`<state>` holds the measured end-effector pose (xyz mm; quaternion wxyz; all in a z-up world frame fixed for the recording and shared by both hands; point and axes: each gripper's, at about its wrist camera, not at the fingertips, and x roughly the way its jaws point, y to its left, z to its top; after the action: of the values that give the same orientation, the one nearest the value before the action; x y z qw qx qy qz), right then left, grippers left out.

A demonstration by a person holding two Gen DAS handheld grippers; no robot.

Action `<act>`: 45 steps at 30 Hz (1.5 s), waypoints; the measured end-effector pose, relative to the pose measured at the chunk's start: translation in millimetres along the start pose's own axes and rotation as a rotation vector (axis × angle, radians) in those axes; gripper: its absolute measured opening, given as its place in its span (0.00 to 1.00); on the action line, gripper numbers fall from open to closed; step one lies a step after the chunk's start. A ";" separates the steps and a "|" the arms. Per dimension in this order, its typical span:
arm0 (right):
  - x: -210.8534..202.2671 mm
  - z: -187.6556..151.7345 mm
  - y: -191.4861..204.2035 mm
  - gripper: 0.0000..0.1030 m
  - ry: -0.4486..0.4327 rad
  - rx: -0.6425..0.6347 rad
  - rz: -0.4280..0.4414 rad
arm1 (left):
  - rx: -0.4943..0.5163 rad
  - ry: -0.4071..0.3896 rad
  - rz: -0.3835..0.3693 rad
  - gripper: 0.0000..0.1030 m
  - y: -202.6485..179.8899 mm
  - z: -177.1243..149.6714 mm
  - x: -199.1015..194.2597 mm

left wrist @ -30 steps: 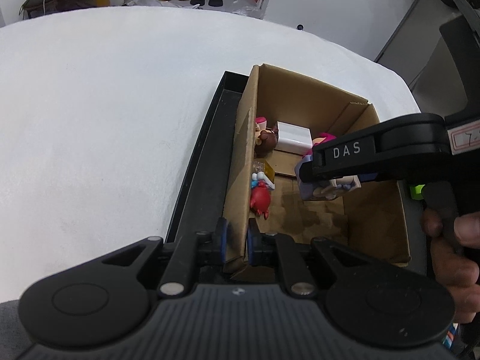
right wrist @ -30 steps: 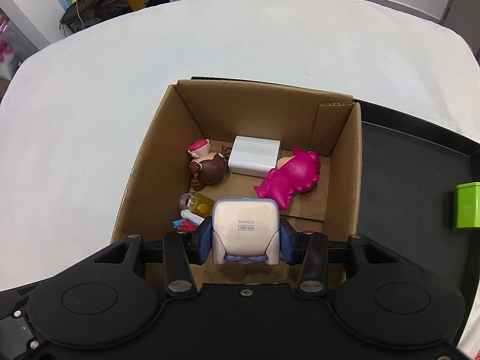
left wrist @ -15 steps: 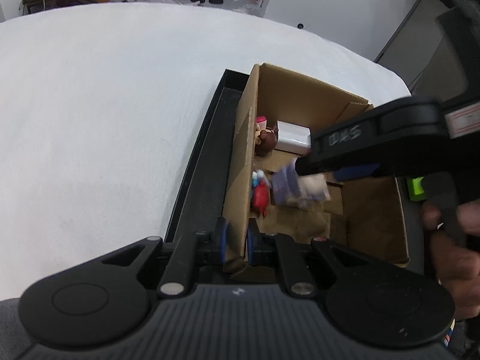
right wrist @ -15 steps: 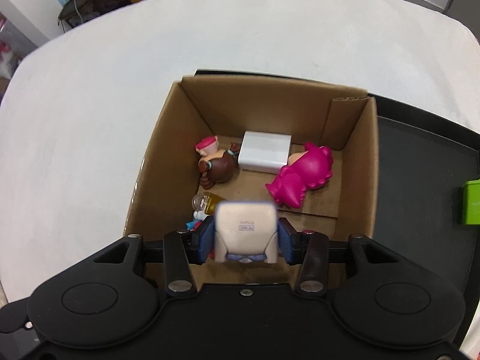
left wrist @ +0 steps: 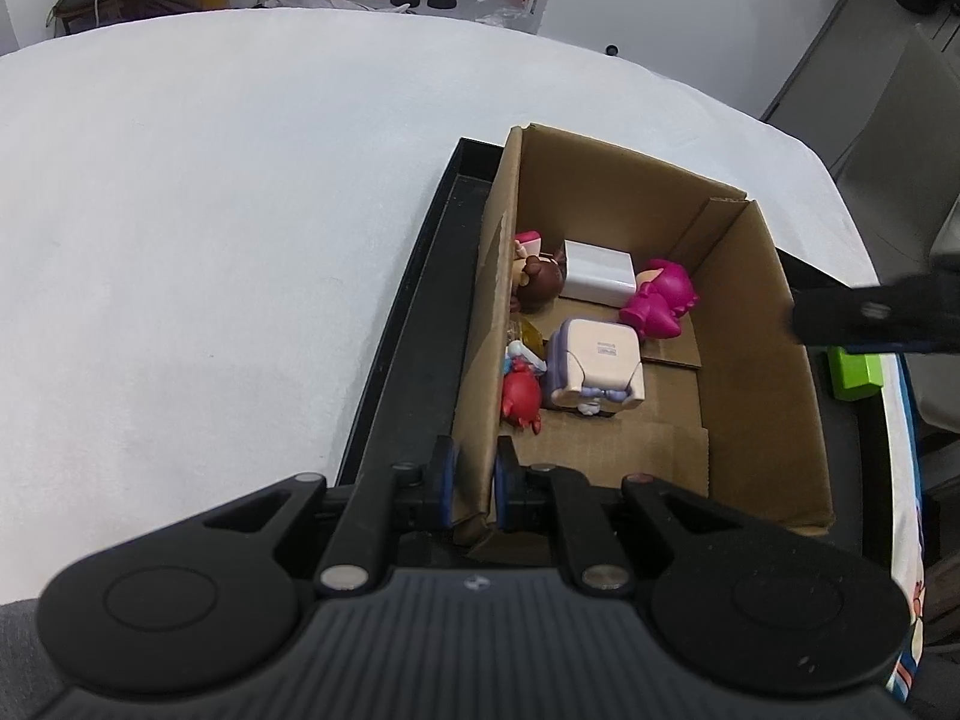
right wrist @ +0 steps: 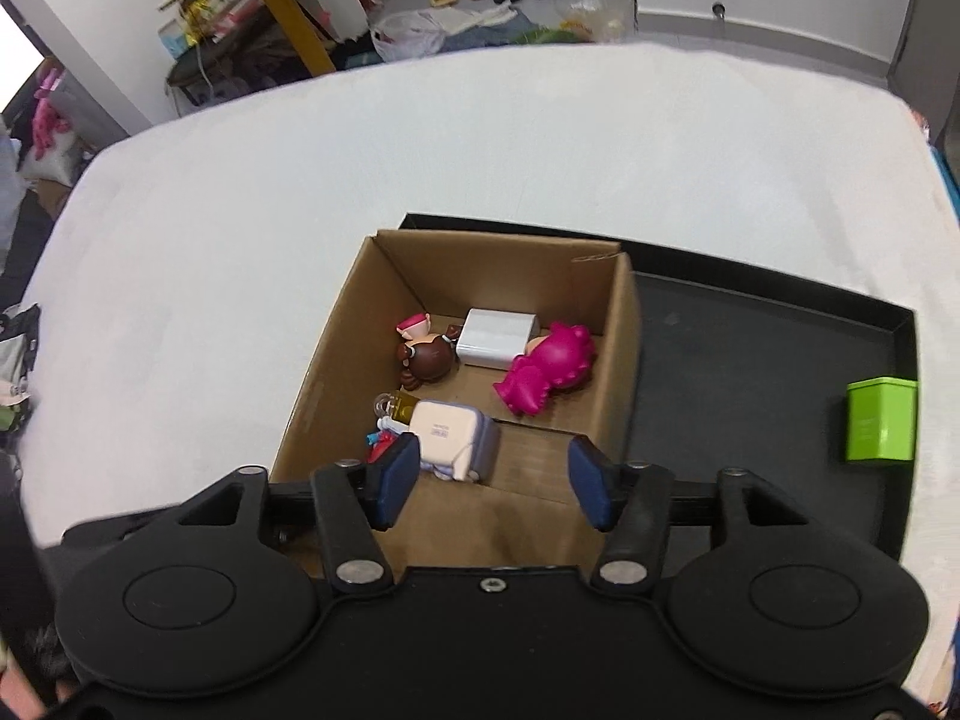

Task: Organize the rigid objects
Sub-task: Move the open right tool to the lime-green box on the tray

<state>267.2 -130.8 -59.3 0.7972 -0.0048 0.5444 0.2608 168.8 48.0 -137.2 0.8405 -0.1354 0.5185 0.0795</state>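
Figure dropped into box

Right gripper (right wrist: 492, 483), jaws opening and empty, has released the figure (left wrist: 594, 369) by the box's (left wrist: 774, 360) left wall (left gripper (left wrist: 474, 489) pinches that wall); green tin (right wrist: 881, 419) remains.

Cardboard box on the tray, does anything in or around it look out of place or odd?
One thing: a green tin sits alone on the black tray, outside the cardboard box that holds every other item. Inside, the figures lie tumbled, including the pale boxy figure and pink figure. No damage shows.

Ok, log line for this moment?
left gripper: shut on box wall | right gripper: opening, empty | figure: in box | green tin: on tray
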 end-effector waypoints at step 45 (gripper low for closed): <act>-67.2 -36.6 -179.3 0.85 -0.212 0.179 -0.015 | 0.016 -0.001 0.145 0.17 -18.5 -2.4 0.9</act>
<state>292.7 -324.0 -65.3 0.8495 0.0899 0.4782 0.2041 172.2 29.7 -136.3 0.8340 -0.0907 0.5271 0.1358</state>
